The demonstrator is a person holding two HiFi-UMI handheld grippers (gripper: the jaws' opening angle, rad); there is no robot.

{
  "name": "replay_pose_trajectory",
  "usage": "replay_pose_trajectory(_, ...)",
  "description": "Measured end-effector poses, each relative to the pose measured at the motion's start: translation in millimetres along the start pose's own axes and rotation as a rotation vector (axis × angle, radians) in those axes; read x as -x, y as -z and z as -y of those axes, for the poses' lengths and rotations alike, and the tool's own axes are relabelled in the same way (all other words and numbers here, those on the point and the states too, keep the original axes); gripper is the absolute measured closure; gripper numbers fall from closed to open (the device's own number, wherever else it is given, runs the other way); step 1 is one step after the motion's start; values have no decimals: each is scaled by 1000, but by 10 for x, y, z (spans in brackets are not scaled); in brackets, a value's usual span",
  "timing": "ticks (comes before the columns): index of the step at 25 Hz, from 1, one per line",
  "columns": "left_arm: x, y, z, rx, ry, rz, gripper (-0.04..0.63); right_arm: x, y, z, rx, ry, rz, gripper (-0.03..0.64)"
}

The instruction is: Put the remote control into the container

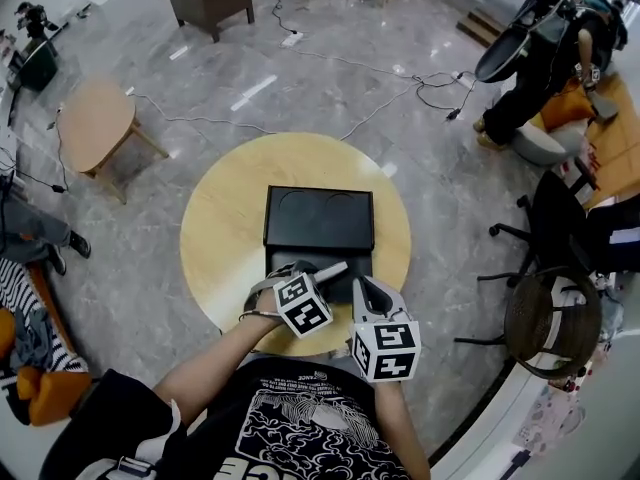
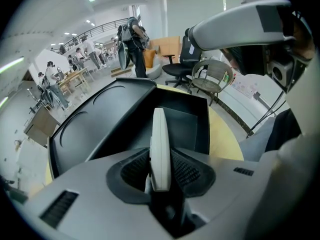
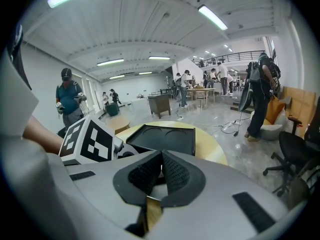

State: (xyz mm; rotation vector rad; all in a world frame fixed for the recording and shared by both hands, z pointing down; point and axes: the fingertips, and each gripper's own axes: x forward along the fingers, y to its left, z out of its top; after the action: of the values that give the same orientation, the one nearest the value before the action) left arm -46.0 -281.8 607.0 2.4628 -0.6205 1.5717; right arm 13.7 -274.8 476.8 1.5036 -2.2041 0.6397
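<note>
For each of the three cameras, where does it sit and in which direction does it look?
Head view: on the person's head, facing steeply down at the round table; both forearms, left gripper and right gripper show.
Left gripper view: on that gripper, looking along jaws shut on the remote control toward the open container.
Right gripper view: on that gripper, looking over shut, empty jaws across the table; the left marker cube shows.
Shared: all show the container.

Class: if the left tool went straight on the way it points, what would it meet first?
Most likely the black container: the left tool, gripping the remote control, points into its open interior, so the remote's tip would probably reach an inner wall first; depth is unclear.
</note>
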Motion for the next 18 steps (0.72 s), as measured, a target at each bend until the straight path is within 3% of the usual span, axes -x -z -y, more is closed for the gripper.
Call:
replay_pose_trajectory(8,45,-49,-25,15,5,35,472,60,-27,-11,-3,15,7,593)
replay_pose_trajectory(13,170,-51,36,77,54,83,421,136,-12,-117,-2,16,12,592)
replay_pose_trajectory(18,241,-73,37,74,37,112,420,186,17,-174,2,25,19,592)
